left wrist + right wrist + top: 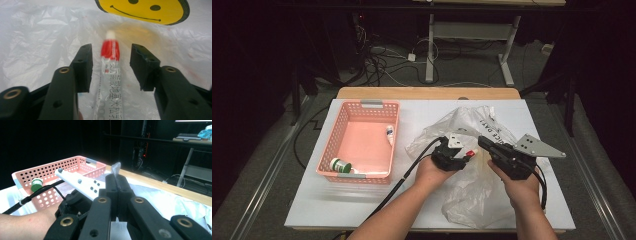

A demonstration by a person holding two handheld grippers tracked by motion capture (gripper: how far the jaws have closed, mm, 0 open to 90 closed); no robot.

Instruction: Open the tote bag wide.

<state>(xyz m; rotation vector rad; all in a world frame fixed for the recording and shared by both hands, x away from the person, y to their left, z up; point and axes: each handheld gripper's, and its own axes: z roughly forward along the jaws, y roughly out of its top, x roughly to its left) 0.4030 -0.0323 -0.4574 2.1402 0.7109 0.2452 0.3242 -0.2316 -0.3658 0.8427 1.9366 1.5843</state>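
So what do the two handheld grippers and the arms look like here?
Both the left gripper and the right gripper are black, with brass-coloured rivets on the jaws, a grey three-cornered perforated plate on top and a trailing black cable. The forearms are bare, without sleeves.

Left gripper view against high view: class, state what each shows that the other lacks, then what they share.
Left gripper view alone: a yellow smiley face printed on the bag, and print along the tube lying between open jaws.

High view alone: the pink basket holding a green-capped bottle and a small tube, plus the right gripper.

Both: bag, red-ended tube, left gripper.
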